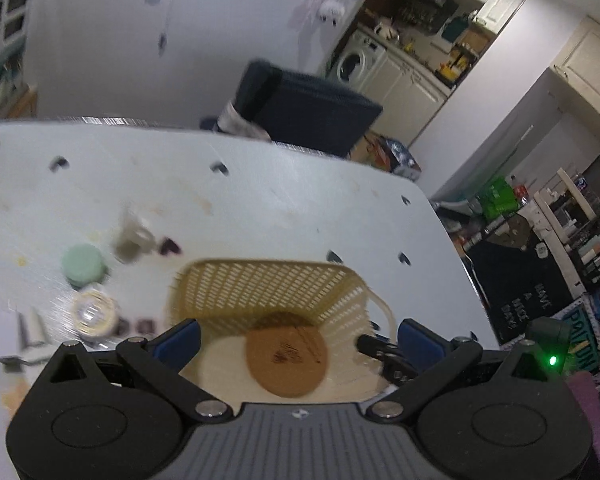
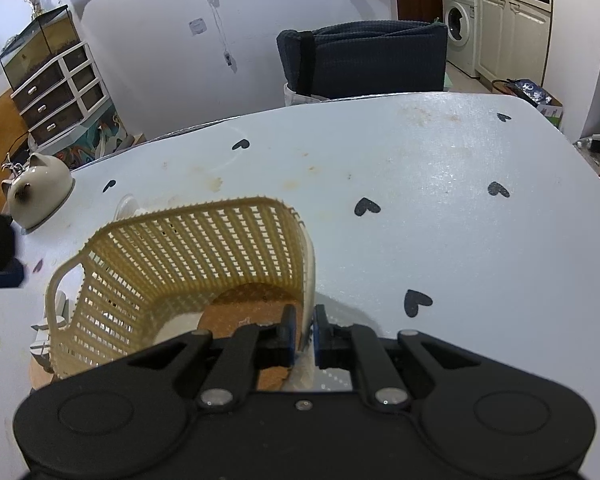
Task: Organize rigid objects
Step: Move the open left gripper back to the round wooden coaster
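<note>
- Our right gripper is nearest, its jaws clamped on the near wall of the basket, one finger inside and one outside.
- Our left gripper hangs above the basket's mouth, jaws wide apart with nothing between them.
- We see the basket standing on the table, a brown disc flat on its floor.
- Left of the basket, on the table, lie a green lid and a tape roll, close together; that part is blurred.
- We spot a cat figurine at the table's far left edge.
</note>
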Demonstrator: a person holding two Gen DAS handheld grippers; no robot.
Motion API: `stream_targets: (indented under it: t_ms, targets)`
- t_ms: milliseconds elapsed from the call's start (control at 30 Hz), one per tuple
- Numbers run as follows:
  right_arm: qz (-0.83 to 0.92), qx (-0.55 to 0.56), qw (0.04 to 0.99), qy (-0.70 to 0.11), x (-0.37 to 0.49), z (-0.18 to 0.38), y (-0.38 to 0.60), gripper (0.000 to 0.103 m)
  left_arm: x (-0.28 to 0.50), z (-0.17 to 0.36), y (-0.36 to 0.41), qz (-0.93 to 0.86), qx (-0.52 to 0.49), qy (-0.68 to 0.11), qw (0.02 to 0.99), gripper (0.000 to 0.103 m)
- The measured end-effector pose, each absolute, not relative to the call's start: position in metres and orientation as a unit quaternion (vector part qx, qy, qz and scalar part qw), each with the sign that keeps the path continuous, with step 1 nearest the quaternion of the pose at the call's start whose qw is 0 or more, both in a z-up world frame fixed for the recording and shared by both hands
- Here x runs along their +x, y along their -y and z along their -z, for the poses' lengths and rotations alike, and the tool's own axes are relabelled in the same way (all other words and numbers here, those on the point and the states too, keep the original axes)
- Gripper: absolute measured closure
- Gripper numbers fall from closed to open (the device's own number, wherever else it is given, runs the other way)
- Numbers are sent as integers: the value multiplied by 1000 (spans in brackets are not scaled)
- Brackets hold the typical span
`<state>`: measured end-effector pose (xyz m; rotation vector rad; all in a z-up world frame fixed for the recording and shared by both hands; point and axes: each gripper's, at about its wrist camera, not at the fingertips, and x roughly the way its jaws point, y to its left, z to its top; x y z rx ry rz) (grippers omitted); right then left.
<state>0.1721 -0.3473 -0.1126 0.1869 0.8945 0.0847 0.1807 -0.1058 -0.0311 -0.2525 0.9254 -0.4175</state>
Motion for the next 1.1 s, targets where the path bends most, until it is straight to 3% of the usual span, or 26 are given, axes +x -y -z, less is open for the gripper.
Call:
stream_targets:
  t_ms: [500,1100]
  targets:
    - [-29,91,899,-427,170,112,345,95,134,43,24,36,-58,-338,939,0]
    - [-27,96,896,-432,171,112,346,95,108,148,-22,-24,-8,-375,927,0]
